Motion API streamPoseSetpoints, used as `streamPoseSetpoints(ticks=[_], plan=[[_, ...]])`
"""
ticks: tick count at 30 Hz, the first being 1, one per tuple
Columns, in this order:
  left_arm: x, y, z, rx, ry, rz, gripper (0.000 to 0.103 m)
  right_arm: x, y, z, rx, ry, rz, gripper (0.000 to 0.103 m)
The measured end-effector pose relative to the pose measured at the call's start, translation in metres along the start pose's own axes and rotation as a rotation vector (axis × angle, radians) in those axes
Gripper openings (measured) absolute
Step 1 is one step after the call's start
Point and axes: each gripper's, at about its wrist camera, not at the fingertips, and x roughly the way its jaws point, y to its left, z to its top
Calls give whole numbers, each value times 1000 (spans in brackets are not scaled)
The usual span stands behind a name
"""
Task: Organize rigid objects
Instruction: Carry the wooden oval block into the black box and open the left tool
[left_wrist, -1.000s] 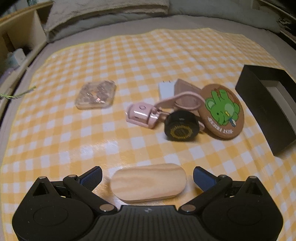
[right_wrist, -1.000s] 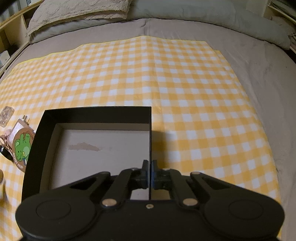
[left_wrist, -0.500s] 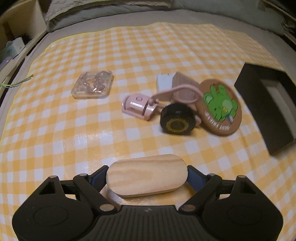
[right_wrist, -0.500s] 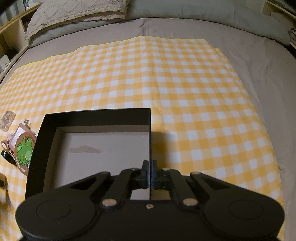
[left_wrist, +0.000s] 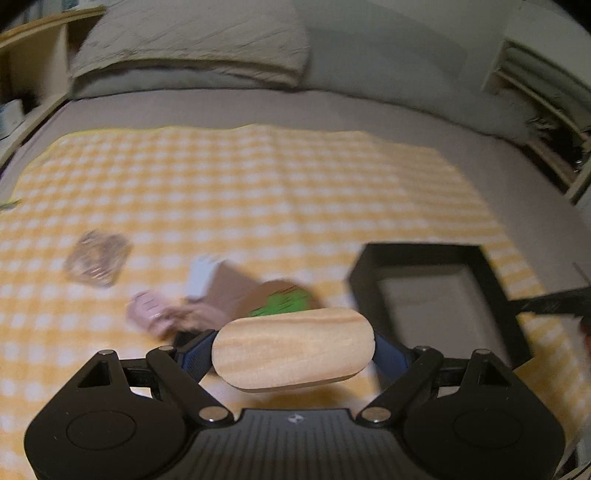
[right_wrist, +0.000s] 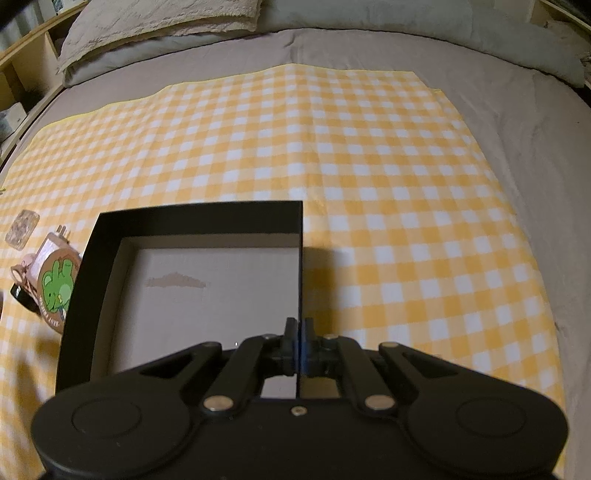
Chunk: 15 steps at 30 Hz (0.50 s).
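My left gripper (left_wrist: 294, 350) is shut on a pale oval wooden block (left_wrist: 293, 349), its blue pads pressing on both ends, and the block hangs above the cloth. Behind it, blurred, lie a green bear coaster (left_wrist: 284, 301), a pink gadget (left_wrist: 151, 314) and a white plug (left_wrist: 201, 277). The open black box (left_wrist: 495, 280) sits to the right. In the right wrist view my right gripper (right_wrist: 297, 326) is shut on the right wall of the black box (right_wrist: 199, 218), whose pale floor is bare.
A yellow checked cloth (right_wrist: 369, 147) covers a grey bed. A clear case (left_wrist: 98, 262) lies at the left. The bear coaster (right_wrist: 55, 291) leans by the box's left wall. Pillows (left_wrist: 192, 40) lie at the back, and wooden shelves (left_wrist: 33, 55) stand at the left.
The left gripper closed on the wooden block, lifted it off the cloth and swung right, so the box now fills more of its view. The right gripper kept still on the box wall.
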Motion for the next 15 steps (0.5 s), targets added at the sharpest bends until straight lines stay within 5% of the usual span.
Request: streamPoseSetpoints(ticks=[15], plan=[[39,-117,32,3,-24,-185,88,-15,-14,-24,-14,0,91,6]])
